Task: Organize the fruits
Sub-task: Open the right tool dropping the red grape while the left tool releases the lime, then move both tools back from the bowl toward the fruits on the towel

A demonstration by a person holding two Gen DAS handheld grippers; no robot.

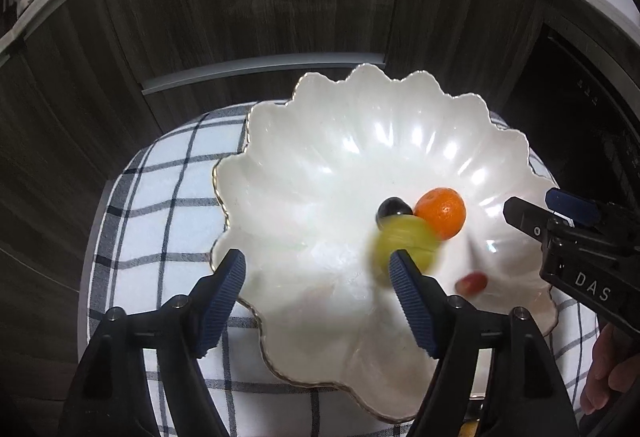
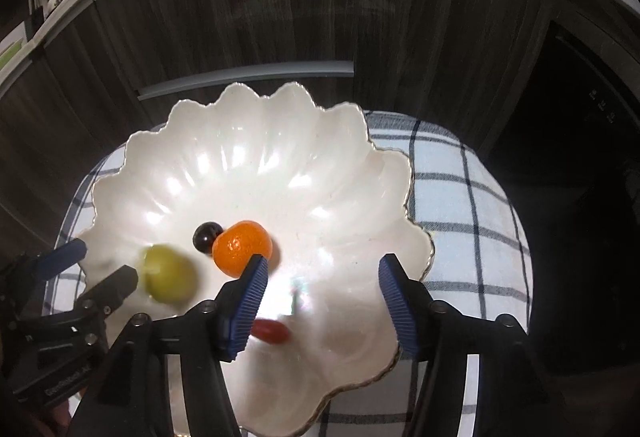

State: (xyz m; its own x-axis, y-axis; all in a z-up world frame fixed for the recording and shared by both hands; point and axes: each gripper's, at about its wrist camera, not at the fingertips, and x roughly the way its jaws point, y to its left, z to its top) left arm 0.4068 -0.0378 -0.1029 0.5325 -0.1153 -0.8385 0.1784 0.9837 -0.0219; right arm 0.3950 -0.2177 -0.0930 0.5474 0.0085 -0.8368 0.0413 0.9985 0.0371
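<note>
You are working over one white scalloped bowl (image 1: 360, 141) with a thin gold rim, which is sitting on a blue-and-white checked cloth (image 1: 168, 197). Four fruits are lying inside it: one orange mandarin (image 1: 442, 212), one dark round grape (image 1: 390, 207) touching the mandarin's side, one yellow-green fruit (image 1: 404, 237) that is showing up smeared by blur, and one small red oblong fruit (image 1: 473, 283) nearer to you, also blurred.

Your left gripper (image 1: 318, 269) is hanging open over the near edge of the bowl, with nothing between its blue pads; one pad is overlapping the green fruit in the left wrist view, and whether they are touching cannot be told. Your right gripper (image 2: 322, 277) is also standing open and empty above the bowl floor, with the red fruit (image 2: 274, 331) lying just below its left pad.

The left wrist view is giving you the right gripper's side and part of a hand (image 1: 608, 377) behind it. The right wrist view is showing the green fruit (image 2: 170, 279) clear of the left gripper's fingers, apart from the mandarin (image 2: 242, 247) and grape (image 2: 206, 235).
</note>
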